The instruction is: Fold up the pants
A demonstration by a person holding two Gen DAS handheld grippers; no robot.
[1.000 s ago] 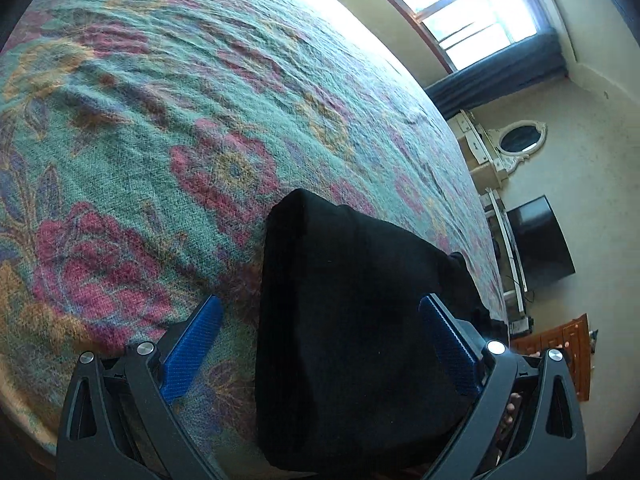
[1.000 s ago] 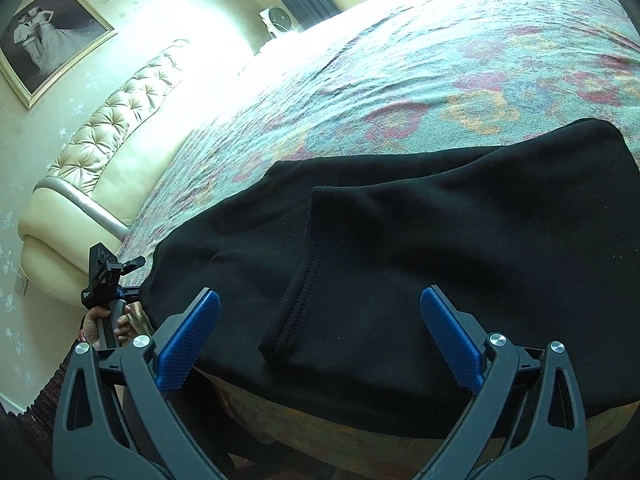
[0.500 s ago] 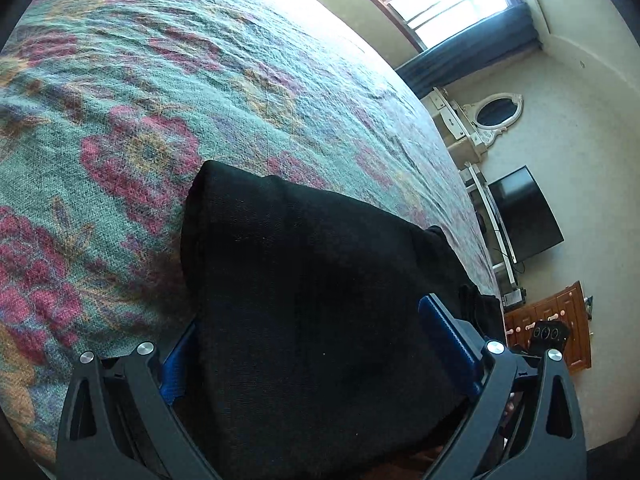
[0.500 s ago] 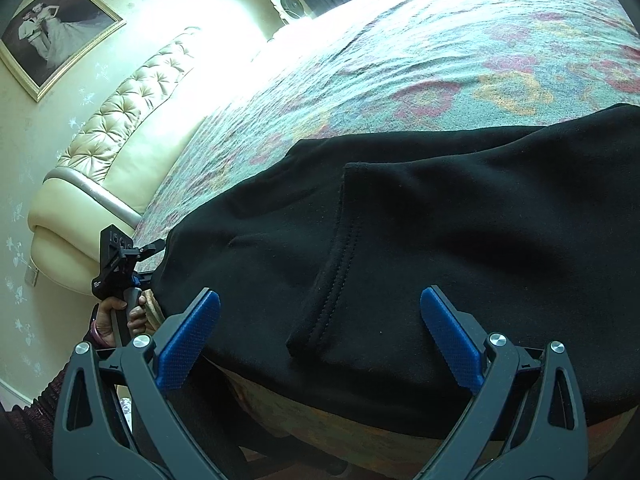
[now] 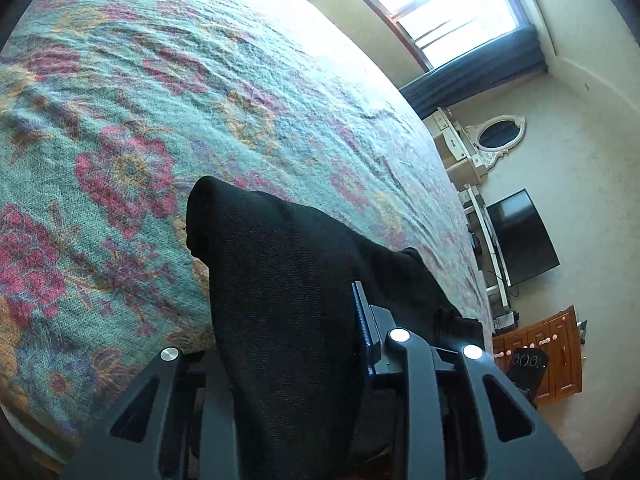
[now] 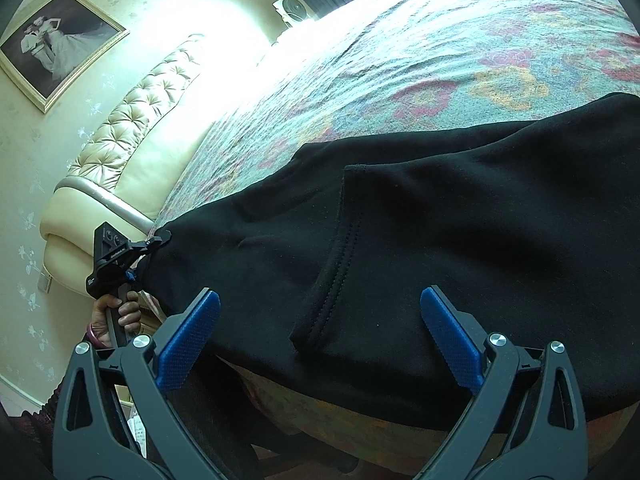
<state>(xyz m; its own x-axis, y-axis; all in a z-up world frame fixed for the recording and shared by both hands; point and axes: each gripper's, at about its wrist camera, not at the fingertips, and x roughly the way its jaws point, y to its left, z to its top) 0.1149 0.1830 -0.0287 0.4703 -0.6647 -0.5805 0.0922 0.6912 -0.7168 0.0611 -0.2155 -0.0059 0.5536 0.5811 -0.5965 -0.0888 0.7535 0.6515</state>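
The black pants (image 6: 440,216) are spread along the bed (image 6: 400,64) edge. One end is bunched between the closing left hand-held gripper (image 5: 288,344); the right hand-held gripper (image 6: 316,336) is held released over a hem.

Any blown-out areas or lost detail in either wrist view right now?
Left wrist: window clipped white, glare washing the bedspread's far edge; black pants show weave only. Right wrist: headboard top and wall burn out; pants keep their seam stitching; fisheye bends both.
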